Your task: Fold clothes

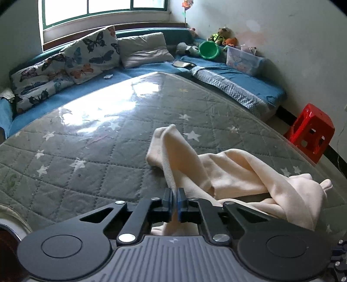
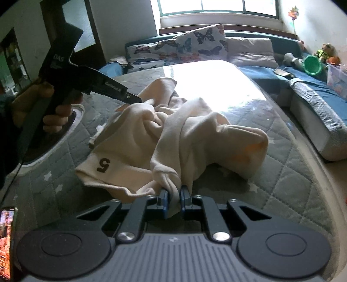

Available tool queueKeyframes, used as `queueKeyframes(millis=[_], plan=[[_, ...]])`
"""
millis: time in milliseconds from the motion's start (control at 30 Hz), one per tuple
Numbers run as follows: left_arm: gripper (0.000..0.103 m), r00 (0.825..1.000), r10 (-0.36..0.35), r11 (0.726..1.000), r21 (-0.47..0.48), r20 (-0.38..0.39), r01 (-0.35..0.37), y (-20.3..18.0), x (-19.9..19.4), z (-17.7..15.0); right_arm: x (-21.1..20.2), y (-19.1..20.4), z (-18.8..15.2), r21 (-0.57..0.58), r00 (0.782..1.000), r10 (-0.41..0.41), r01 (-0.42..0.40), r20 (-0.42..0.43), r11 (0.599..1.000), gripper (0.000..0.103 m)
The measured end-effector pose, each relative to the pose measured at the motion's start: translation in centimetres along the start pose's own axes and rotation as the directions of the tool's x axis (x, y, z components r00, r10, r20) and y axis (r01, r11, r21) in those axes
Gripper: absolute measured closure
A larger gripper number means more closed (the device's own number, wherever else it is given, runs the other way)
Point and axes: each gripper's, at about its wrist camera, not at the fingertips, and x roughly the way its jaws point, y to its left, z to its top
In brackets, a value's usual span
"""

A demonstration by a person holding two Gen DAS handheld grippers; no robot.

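Both grippers, left gripper and right gripper, pinch the cream garment; we judge it bunched between them, needing spreading apart sideways.

Right gripper pinches cream garment; left gripper grips far edge.

Both wrist views look low and close across the quilted table toward the window.
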Motion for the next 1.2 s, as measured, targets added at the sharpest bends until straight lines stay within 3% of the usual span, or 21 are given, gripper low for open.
queueKeyframes(millis=[267,400,433,467,500,533,600,667,733,800,867,1100,1200], plan=[[0.100,0.999,-0.019,0.999,-0.026,0.032,0.020,1.3,-0.9,0.4,-0.7,-0.4,1.9,-0.014,0.999,-0.014,0.015,0.047,1.000,0.095],[0.095,0.997,-0.073,0.997,-0.027,0.036,0.074,1.3,-0.7,0.5,-0.4,-0.1,1.6,-0.022,0.999,-0.019,0.019,0.034,1.000,0.095],[0.091,0.996,-0.074,0.997,-0.024,0.046,0.075,1.2,-0.8,0.5,-0.4,-0.1,1.6,-0.023,0.999,-0.020,0.020,0.031,1.000,0.095],[0.078,0.996,-0.074,0.997,-0.021,0.055,0.076,1.1,-0.9,0.5,-0.3,-0.1,1.5,-0.022,0.999,-0.021,0.022,0.029,1.000,0.095],[0.056,0.996,-0.069,0.997,-0.017,0.062,0.070,1.0,-1.0,0.5,-0.3,-0.2,1.5,-0.019,0.999,-0.021,0.021,0.027,1.000,0.095],[0.046,0.996,-0.065,0.998,-0.022,0.060,0.067,1.0,-0.9,0.7,-0.2,-0.2,1.5,-0.016,0.999,-0.020,0.020,0.025,1.000,0.095],[0.042,0.996,-0.065,0.997,-0.031,0.059,0.067,1.1,-0.6,0.9,-0.1,-0.3,1.5,-0.013,1.000,-0.021,0.021,0.023,1.000,0.095],[0.043,0.998,-0.054,0.998,-0.035,0.042,0.055,1.1,0.1,1.1,0.1,-0.3,1.5,-0.011,1.000,-0.020,0.020,0.020,1.000,0.095],[0.050,0.998,-0.054,0.997,-0.050,0.025,0.055,1.3,0.9,0.9,0.3,-0.3,1.5,-0.011,1.000,-0.018,0.018,0.012,1.000,0.095],[0.084,0.997,-0.081,0.994,-0.068,0.014,0.082,1.7,1.3,0.6,0.4,-0.4,1.6,-0.012,1.000,-0.015,0.015,0.011,1.000,0.095],[0.098,0.994,-0.109,0.990,-0.085,0.010,0.110,2.1,1.5,0.2,0.3,-0.5,2.0,-0.015,1.000,-0.013,0.014,0.015,1.000,0.095],[0.101,0.988,-0.051,0.988,-0.140,0.144,0.071,5.0,-3.1,2.0,-0.7,-0.6,7.9,-0.074,0.991,-0.021,0.031,0.130,0.997,0.097],[0.101,0.973,0.035,0.987,-0.163,0.226,0.003,7.1,-6.3,4.0,-0.8,-0.8,12.5,-0.073,0.977,-0.028,0.044,0.211,0.996,0.097]])
